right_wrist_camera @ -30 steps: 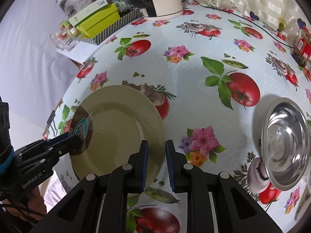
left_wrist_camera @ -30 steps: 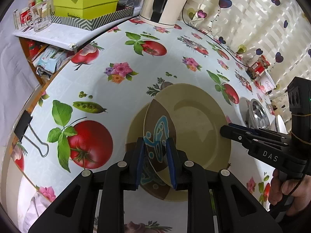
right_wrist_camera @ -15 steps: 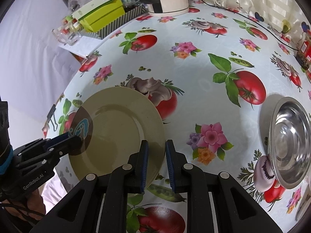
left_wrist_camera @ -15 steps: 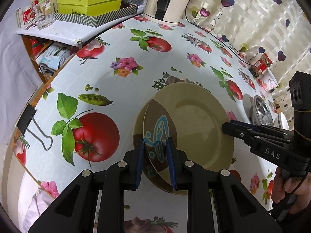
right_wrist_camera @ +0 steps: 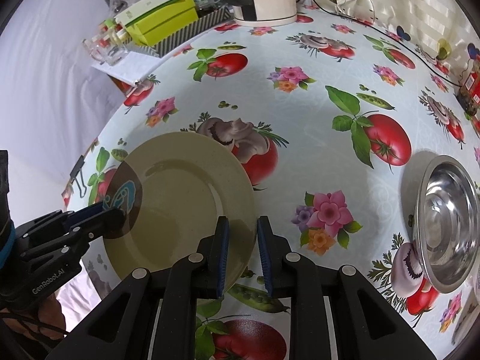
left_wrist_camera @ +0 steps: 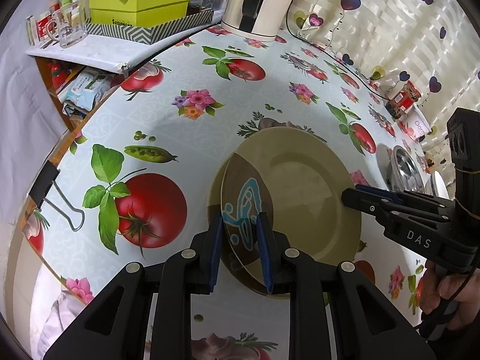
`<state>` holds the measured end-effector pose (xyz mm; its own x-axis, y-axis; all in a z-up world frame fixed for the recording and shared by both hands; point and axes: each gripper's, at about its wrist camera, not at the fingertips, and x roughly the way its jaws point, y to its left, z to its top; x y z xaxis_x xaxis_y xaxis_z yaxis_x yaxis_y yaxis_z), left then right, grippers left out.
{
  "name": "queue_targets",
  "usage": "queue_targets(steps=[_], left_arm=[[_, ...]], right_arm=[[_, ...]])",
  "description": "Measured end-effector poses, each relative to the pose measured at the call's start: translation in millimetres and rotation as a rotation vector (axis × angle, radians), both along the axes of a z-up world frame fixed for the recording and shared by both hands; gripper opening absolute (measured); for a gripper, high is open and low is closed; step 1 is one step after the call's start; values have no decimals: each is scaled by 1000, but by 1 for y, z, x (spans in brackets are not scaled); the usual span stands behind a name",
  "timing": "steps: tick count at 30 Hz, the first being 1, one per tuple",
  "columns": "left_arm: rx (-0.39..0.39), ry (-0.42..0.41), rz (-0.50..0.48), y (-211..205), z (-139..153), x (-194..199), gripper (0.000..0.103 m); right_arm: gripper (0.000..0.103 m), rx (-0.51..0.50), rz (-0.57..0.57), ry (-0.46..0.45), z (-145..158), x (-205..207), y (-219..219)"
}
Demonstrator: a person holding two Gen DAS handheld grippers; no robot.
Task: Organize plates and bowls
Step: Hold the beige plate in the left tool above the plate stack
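A large beige plate [left_wrist_camera: 300,186] [right_wrist_camera: 180,204] lies on the tomato-print tablecloth [left_wrist_camera: 186,138]. My left gripper [left_wrist_camera: 240,222] [right_wrist_camera: 117,210] is shut on a small brown plate with a blue pattern [left_wrist_camera: 243,192] [right_wrist_camera: 124,192], held tilted over the beige plate's left side. My right gripper [right_wrist_camera: 241,222] [left_wrist_camera: 349,195] has the beige plate's right rim between its pads; its jaws are just opening. A steel bowl [right_wrist_camera: 447,219] [left_wrist_camera: 405,168] stands to the right, apart from both grippers.
A white kettle [left_wrist_camera: 258,3] and a tray of green boxes [left_wrist_camera: 141,9] stand at the back. A binder clip [left_wrist_camera: 57,198] marks the table's left edge. A cable and a red packet [left_wrist_camera: 403,99] lie by the curtain at the right.
The beige plate has shifted slightly left across the cloth with my right gripper. The left gripper and the small plate have kept still.
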<state>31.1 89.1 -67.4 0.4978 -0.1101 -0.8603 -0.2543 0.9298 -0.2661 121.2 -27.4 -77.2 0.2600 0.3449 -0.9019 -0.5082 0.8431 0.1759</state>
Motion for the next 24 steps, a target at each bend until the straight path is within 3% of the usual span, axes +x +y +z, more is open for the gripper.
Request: queue_targets(steps=[24], left_arm=[[50, 11, 1, -1, 2, -7, 25]], right_arm=[[24, -15, 25, -17, -4, -6, 9]])
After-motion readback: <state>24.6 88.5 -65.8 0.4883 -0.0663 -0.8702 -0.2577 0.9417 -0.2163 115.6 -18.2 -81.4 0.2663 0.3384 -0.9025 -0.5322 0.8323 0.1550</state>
